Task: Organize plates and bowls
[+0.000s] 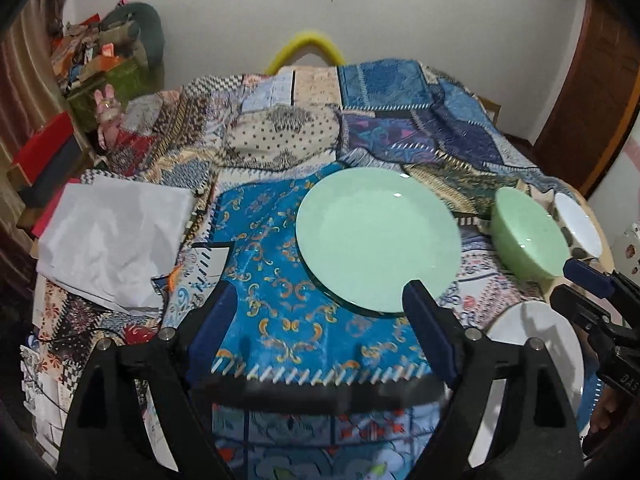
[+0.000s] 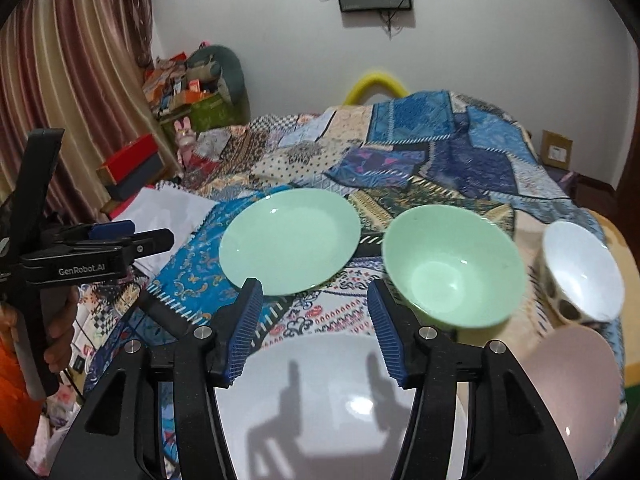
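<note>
Both my claws are spread wide and carrying nothing. The left claw (image 1: 316, 300) hangs above the blue patterned patch of the quilt (image 1: 272, 280), its right pad just at the near rim of the green plate (image 1: 378, 240). The right claw (image 2: 316, 320) hovers over the white plate (image 2: 320, 400), with the green bowl (image 2: 454, 266) just beyond its right pad.

The dishes all sit on a quilted cover, not a hard bench, and that is my main worry. The cloth is rumpled and soft (I cannot tell what lies under it), so a plate pressed at one edge may tip or slide instead of letting a pad get under the rim. The green plate is shallow and glossy; a pinch on its thin rim could slip, and the plate would drop back onto the cloth or skate toward the green bowl.

The right side is crowded. The green bowl, the white bowl (image 2: 580, 272) and the pink bowl (image 2: 572, 384) stand close together, and the white and pink bowls are near the edge of the surface. If I swing the right claw outward carelessly, I judge I could knock one off.

The two claws are also close to each other: in the left wrist view the right one shows at the far right, beside the white plate. Reaching for the same plate from both sides risks a collision. The white paper (image 1: 116, 240) at the left is well apart and should not interfere.
</note>
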### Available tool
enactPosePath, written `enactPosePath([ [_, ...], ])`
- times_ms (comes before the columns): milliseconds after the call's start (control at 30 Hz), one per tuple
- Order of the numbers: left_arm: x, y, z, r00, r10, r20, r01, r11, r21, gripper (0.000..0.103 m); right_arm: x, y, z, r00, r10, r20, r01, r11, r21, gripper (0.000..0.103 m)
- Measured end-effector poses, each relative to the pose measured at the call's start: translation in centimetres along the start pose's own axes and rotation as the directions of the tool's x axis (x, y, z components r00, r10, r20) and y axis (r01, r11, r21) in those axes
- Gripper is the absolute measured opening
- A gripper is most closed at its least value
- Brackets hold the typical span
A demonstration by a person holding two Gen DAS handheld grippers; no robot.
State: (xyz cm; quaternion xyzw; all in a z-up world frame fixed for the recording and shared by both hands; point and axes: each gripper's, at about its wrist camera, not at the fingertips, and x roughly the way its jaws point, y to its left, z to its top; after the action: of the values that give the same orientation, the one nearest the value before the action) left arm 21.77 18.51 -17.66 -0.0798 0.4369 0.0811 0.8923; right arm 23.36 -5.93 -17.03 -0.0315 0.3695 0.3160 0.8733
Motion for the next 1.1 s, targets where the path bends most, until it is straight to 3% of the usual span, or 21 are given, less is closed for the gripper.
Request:
enactPosePath([
  [267, 5.2, 0.6, 0.8, 0.999, -0.024, -0.048, 0.027, 0.998, 0.054, 0.080, 4.6, 0.2, 1.0, 0.994, -0.020, -0.110, 0.018, 1.000, -0.019, 0.051],
  [500, 9.4, 1.7, 1.3, 0.988, -0.084, -0.126, 0.092, 0.994, 0.052, 0.047, 8.2, 0.8, 1.3, 0.977, -0.033, -0.209, 0.030, 0.999, -0.020, 0.038],
  [600, 10.6, 2.3, 1.4, 0.982, -0.115, -0.152, 0.120, 0.992, 0.028, 0.040, 9.3, 1.0, 1.4, 0.969, -0.056, -0.239, 0.051, 0.998, -0.029, 0.036],
  [800, 11.6, 2.4, 2.4, 0.977, -0.160, -0.141, 0.165, 0.986, 0.028, 0.039, 10.9, 0.8, 1.3, 0.956, -0.085, -0.281, 0.083, 0.996, -0.020, 0.035],
  [1100, 11.6, 2.4, 2.6, 0.975, -0.173, -0.138, 0.178, 0.984, 0.029, 0.034, 11.6, 0.9, 1.4, 0.958, -0.093, -0.271, 0.093, 0.996, -0.014, 0.034],
])
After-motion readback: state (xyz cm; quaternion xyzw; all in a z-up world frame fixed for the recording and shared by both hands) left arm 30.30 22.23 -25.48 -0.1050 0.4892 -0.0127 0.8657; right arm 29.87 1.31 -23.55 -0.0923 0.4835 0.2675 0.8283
